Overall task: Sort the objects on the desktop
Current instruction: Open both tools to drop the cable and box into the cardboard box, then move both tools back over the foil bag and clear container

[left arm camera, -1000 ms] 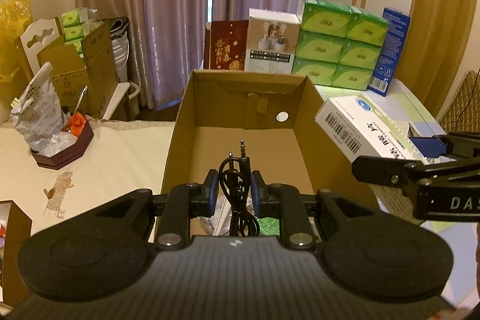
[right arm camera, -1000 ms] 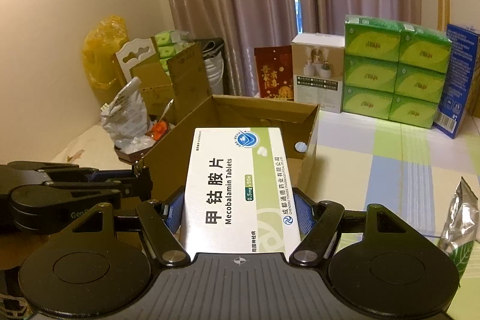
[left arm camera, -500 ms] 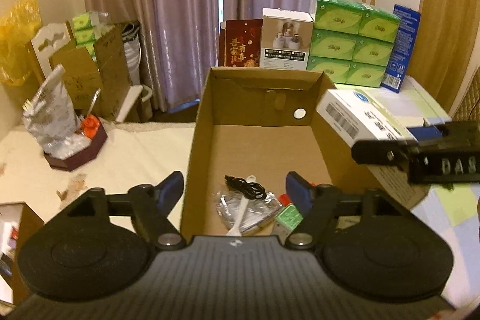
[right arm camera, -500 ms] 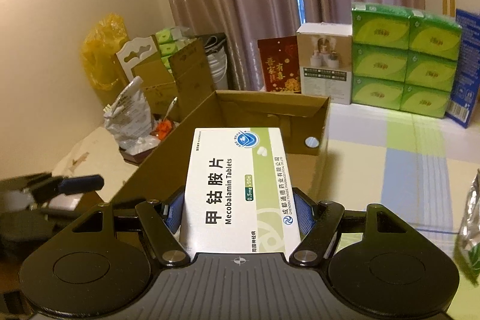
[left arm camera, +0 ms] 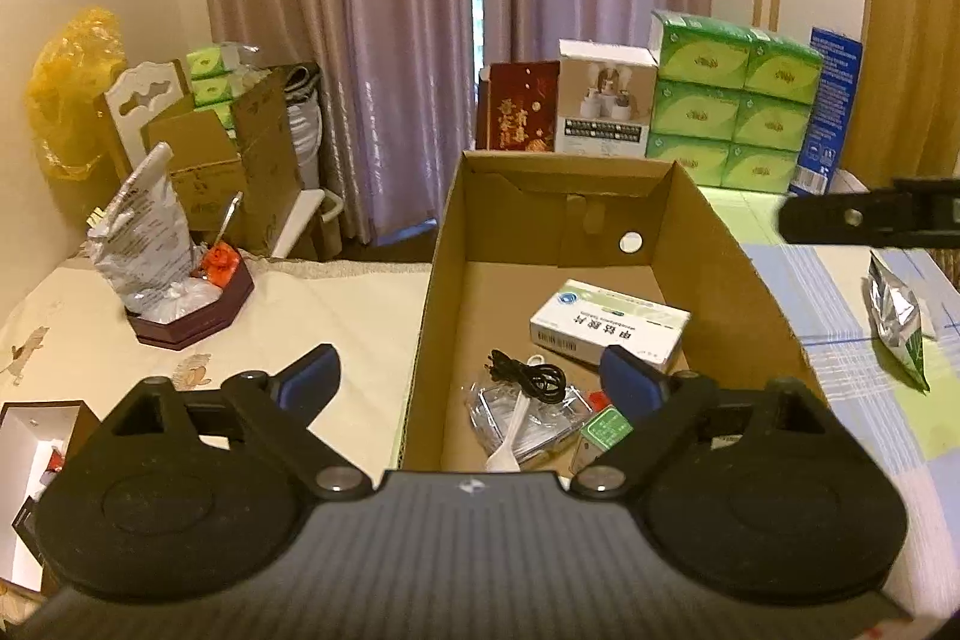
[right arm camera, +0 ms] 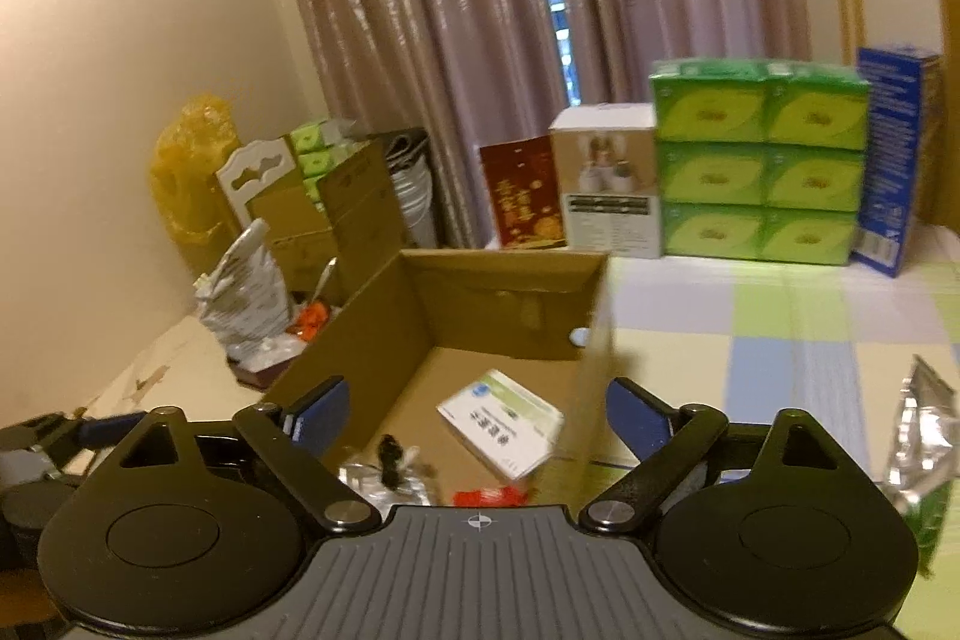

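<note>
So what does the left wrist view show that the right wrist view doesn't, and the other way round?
Only the left wrist view: an open white-lined box at the table's near left edge, and a white spoon and small green box in the cardboard box.

Only the right wrist view: a tall blue box, seen whole.

Both: the tablet box and black cable in the cardboard box, the silver pouch on the checked cloth, the green tissue packs.

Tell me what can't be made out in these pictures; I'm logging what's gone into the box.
- Box, near end: both views, hidden behind each gripper's body.
- Clear packet and green item: left view, part covered by the cable, spoon and left gripper; contents unclear.
- Red item: right view, blurred.
- Foil bag: right view, cut by the edge.
</note>
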`<state>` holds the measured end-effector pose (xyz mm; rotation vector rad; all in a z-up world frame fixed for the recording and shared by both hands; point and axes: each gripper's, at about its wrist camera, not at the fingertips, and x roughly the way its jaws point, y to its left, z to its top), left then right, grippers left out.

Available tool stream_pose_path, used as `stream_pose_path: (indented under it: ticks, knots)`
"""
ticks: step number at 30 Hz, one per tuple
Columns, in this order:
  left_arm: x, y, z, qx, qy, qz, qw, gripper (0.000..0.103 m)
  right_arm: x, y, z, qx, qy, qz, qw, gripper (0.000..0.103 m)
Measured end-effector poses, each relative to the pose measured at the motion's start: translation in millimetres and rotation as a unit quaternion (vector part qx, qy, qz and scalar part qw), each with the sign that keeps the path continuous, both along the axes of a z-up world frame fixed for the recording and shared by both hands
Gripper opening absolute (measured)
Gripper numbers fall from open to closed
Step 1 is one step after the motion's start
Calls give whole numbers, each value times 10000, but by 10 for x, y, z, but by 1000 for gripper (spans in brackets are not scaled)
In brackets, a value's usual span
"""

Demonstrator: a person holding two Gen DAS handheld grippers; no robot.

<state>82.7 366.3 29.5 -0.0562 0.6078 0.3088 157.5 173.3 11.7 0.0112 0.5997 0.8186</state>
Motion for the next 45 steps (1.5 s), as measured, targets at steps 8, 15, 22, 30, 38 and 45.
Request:
stream_pose_path:
  ticks: [8, 15, 22, 30, 38, 45]
  knots:
    - [-150, -292, 145, 97, -343, 39, 9994, 100, -100, -542, 98, 12, -47, -368, 9993, 96]
    - [-226, -667, 309, 26, -548, -192, 9983, 102, -219, -988, 163, -80, -98, -617, 9980, 98]
    - [-236, -1053, 419, -102, -591, -440, 9972, 102, -289, -1439, 219, -138, -157, -841, 9962, 99]
    - [-207, -1502, 550, -68, -553, -759, 9956, 102, -287, -1978, 227, -186, -201, -1159, 9929, 100]
    - [-26, -1996, 531, -10, -350, -1148, 9928, 102, -192, -2577, 154, -239, -82, -1650, 9860, 101]
    - [219, -2396, 416, -128, -183, -1549, 9877, 102, -24, -3000, 32, -304, 35, -1983, 9797, 101]
